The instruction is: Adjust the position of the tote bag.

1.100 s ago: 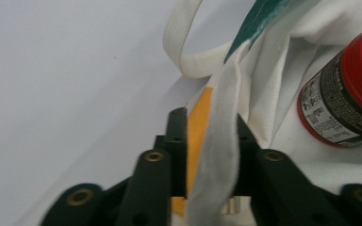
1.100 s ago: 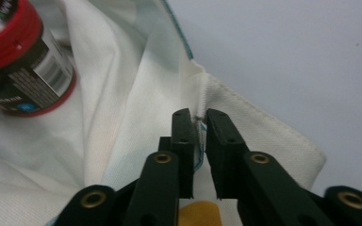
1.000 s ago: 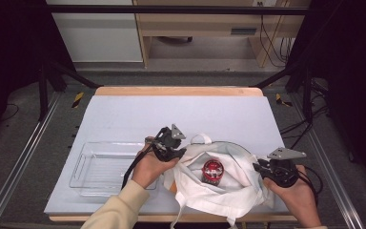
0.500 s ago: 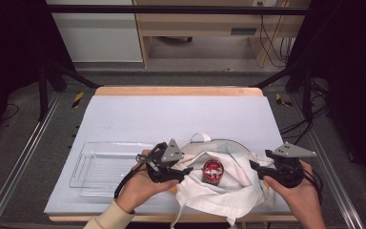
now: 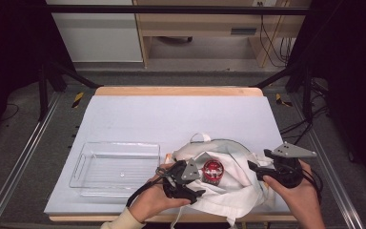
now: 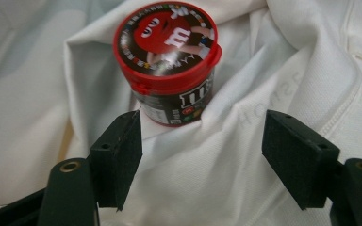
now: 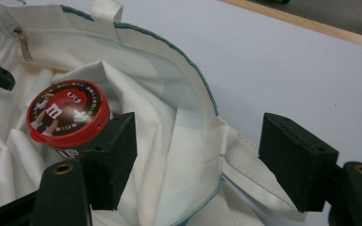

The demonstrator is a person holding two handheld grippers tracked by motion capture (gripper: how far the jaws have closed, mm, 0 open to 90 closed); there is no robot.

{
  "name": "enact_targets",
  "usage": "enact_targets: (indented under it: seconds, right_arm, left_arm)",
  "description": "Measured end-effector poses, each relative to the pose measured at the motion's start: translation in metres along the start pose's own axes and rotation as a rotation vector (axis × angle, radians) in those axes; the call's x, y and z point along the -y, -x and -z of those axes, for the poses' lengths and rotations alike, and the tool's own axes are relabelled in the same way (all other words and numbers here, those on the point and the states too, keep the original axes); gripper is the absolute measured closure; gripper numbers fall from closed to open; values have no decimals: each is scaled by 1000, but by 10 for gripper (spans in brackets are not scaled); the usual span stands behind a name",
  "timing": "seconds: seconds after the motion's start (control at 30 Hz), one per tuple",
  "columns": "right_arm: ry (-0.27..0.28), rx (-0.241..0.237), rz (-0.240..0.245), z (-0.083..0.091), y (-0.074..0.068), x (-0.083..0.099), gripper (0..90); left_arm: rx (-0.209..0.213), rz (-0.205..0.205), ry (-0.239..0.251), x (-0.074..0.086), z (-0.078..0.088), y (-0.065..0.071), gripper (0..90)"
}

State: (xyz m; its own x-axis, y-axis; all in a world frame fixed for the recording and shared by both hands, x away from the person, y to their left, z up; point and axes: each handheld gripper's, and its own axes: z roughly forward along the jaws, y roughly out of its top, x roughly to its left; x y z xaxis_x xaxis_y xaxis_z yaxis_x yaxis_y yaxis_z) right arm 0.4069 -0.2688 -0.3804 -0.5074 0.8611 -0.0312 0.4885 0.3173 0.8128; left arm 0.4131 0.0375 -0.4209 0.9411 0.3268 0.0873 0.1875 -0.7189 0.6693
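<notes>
A white cloth bag with a green-edged rim lies open at the table's near right. Inside it stands a small dark candy tub with a red lid, also seen in the right gripper view. My left gripper is at the bag's left side and points at the tub. Its jaws have just been opening and stand open above the cloth, just short of the tub. My right gripper is at the bag's right rim. Its jaws have also just opened, and the pads press on nothing.
A clear plastic tray lies left of the bag, with nothing in it. The pale blue mat stretches to the wooden far edge. Metal rails run along both sides of the table, and cables trail at the right.
The left gripper has moved from the bag's far-left rim toward the near edge and turned to face the tub. Both grippers' jaws stand wider, and the right hand has risen slightly.
</notes>
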Motion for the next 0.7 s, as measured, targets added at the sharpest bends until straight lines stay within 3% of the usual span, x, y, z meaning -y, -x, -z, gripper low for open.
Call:
enact_targets:
  seconds: [0.13, 0.37, 0.47, 0.63, 0.7]
  right_arm:
    - [0, -7, 8, 1, -1, -1, 296]
    - [-6, -13, 27, 1, -4, -8, 297]
    - [-19, -12, 56, -5, -4, -17, 270]
    - [-50, -7, 72, -17, -4, -24, 254]
    - [-81, -6, 82, -30, -2, -26, 246]
  left_arm:
    - [0, -12, -29, 5, -6, 5, 306]
    - [-19, -17, -31, 17, -8, 13, 398]
    - [-38, -3, -21, 26, -10, 18, 432]
    - [-70, -17, -28, 30, -10, 23, 506]
    - [-87, -30, -40, 30, -8, 25, 539]
